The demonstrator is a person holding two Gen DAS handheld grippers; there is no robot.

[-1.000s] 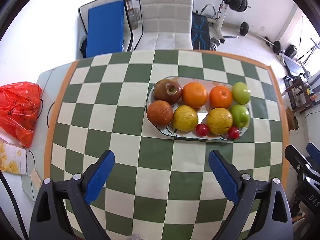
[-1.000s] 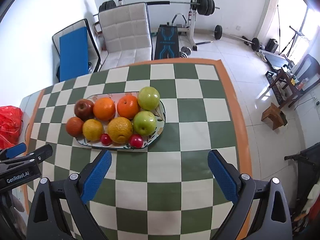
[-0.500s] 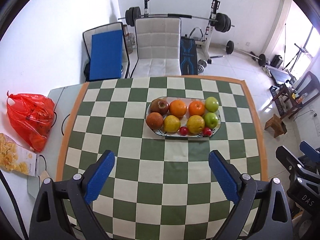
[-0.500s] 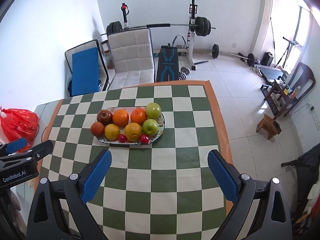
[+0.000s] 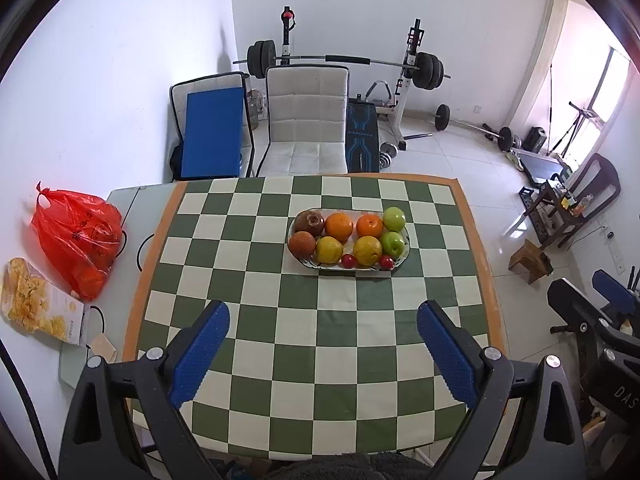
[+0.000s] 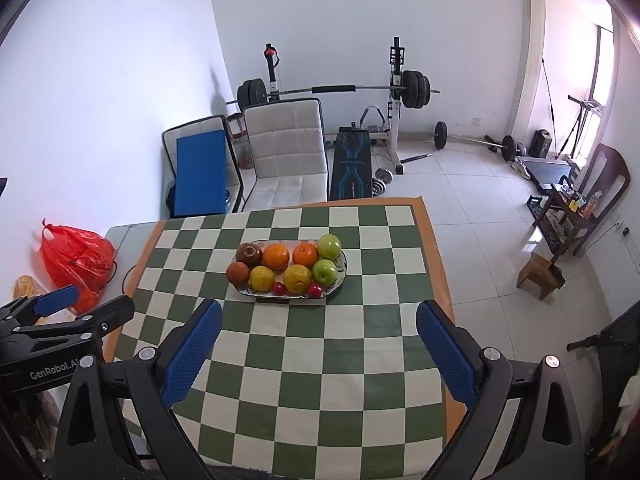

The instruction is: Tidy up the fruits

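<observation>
An oval plate (image 5: 352, 272) sits on the green-and-white checkered table (image 5: 280, 340), right of centre. It holds a red apple (image 5: 312, 222), two oranges (image 5: 339, 227), two green apples (image 5: 392, 243), two yellow citrus fruits (image 5: 367, 250), a brownish-red fruit (image 5: 302, 242) and two small red fruits (image 5: 349, 261). My left gripper (image 5: 323, 312) hangs open and empty, high above the near half of the table. My right gripper (image 6: 319, 308) is likewise open and empty, well back from the plate (image 6: 288, 298) and its green apples (image 6: 329, 246).
A red plastic bag (image 5: 78, 236) and a snack box (image 5: 36, 308) lie on the grey surface left of the table. A white chair (image 5: 306, 120), a blue pad (image 5: 212, 132) and a barbell rack (image 5: 412, 68) stand beyond the far edge. A wooden stool (image 5: 530, 258) stands on the floor at the right.
Both grippers have drawn back and upward from the plate, which now looks much smaller and farther. The fruits have not moved. Both grippers stayed open.
</observation>
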